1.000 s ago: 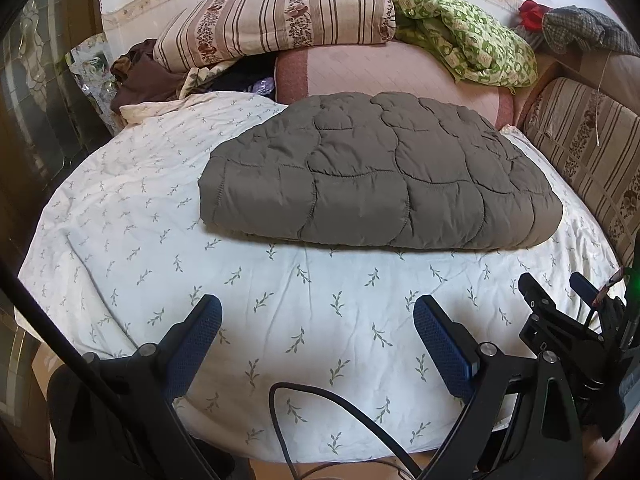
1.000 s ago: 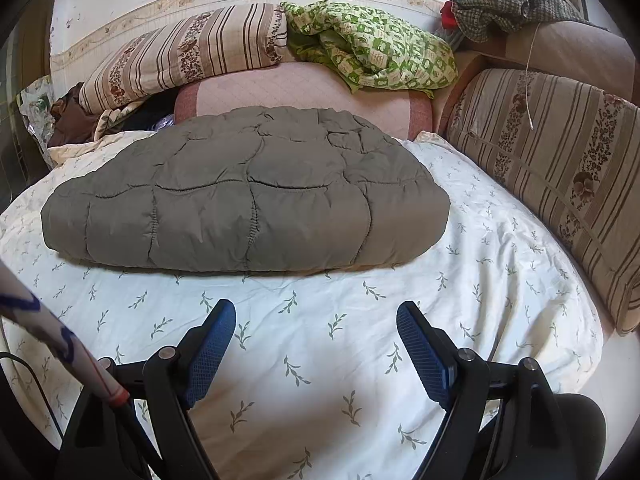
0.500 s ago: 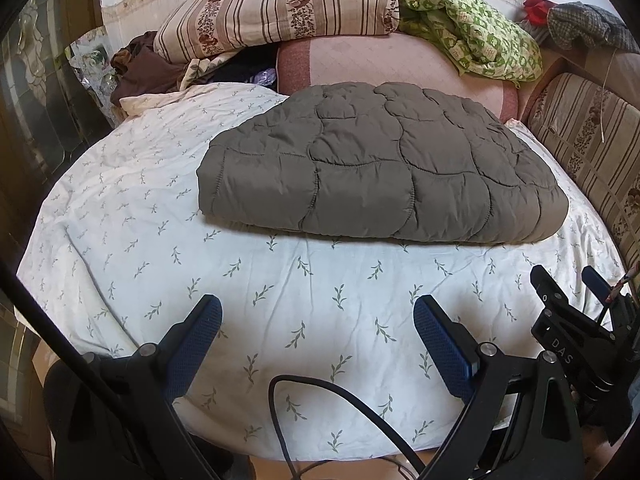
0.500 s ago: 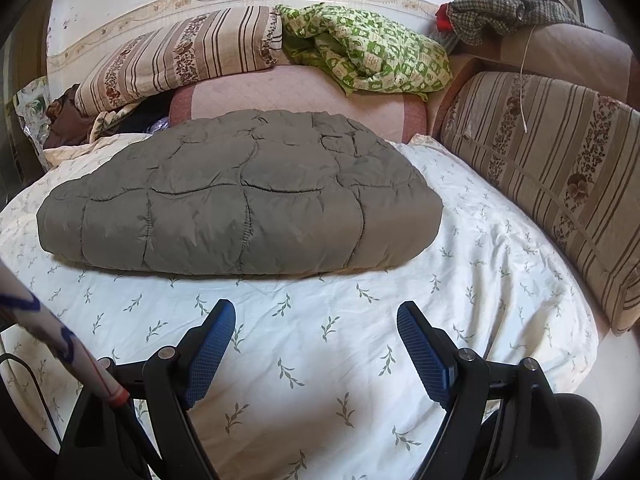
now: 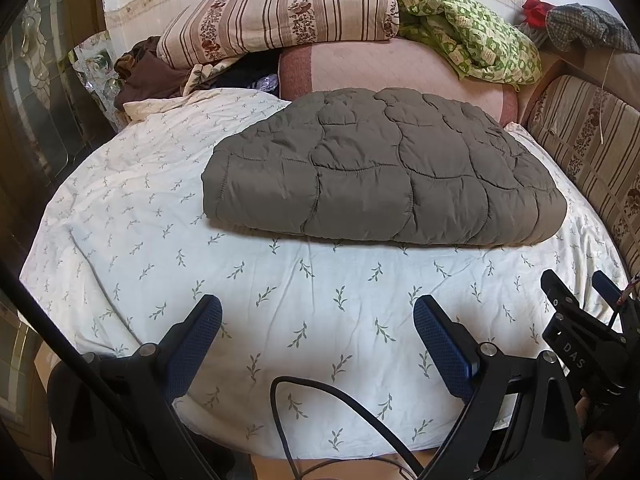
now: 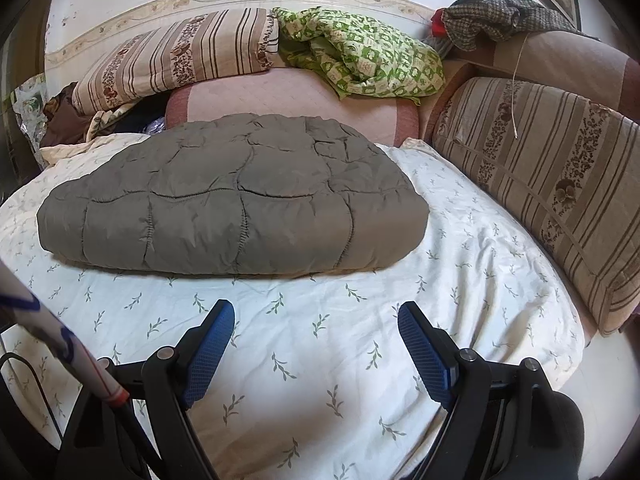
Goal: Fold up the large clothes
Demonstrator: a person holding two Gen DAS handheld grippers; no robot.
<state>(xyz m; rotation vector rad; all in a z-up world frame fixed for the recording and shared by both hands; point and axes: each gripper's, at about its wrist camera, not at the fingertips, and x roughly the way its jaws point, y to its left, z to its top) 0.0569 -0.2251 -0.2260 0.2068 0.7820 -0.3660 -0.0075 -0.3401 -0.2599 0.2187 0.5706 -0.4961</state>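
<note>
Big picture first: the bed (image 5: 120, 216), dressed in a white leaf-print sheet, fills both views, with a striped pillow (image 5: 280, 12) and a crumpled green patterned blanket (image 5: 468, 40) heaped at its far end and a striped cushion (image 6: 552, 184) along the right side. On the sheet, toward that far end, lies the grey quilted coat (image 5: 372, 172), a flat puffy slab that looks already doubled over, its near edge rounded and thick. Down at the foot of the bed, the left gripper (image 5: 318, 344) hovers with jaws spread wide, nothing between them; the right gripper (image 6: 316, 344) likewise, fingers parted and empty, well short of the coat. My read: one fold is in and the hands are between grasps. Next move calls for reaching forward to pinch an edge and bring it across.
</note>
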